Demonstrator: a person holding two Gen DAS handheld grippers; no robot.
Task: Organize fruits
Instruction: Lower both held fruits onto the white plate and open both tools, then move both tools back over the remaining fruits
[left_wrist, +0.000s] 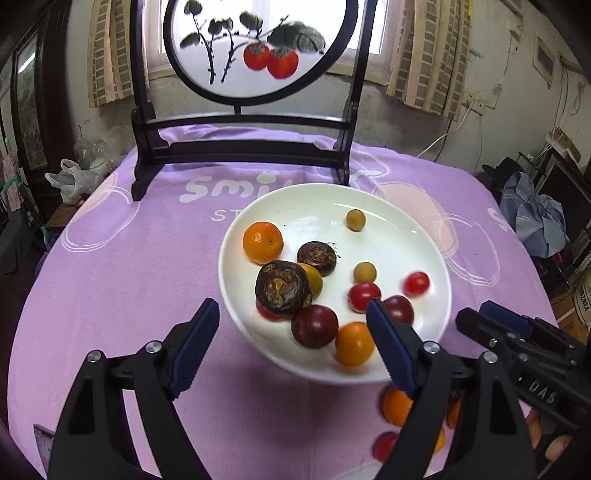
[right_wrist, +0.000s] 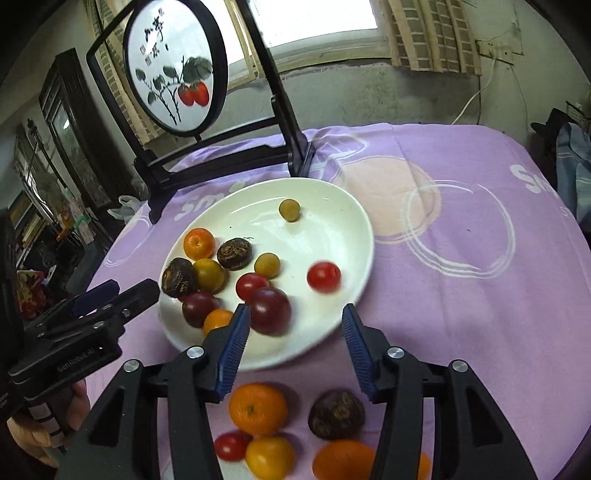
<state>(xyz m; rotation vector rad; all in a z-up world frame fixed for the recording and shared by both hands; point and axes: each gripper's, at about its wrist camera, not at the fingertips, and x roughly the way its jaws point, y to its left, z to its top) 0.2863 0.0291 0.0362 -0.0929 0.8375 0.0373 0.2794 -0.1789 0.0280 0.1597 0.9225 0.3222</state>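
Hovering at the near rim of the white plate, both grippers are held with fingers spread and empty: left gripper, right gripper. Mixed fruits are gathered on the plate; a mandarin and others are left on the purple cloth.

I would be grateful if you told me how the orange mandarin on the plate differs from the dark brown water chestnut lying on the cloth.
The mandarin is bright orange and smooth; the water chestnut is dark brown and rough. The mandarin sits inside the white plate among other fruit; the water chestnut lies on the purple cloth, in front of the plate. Both are roundish and untouched by either set of tongs.
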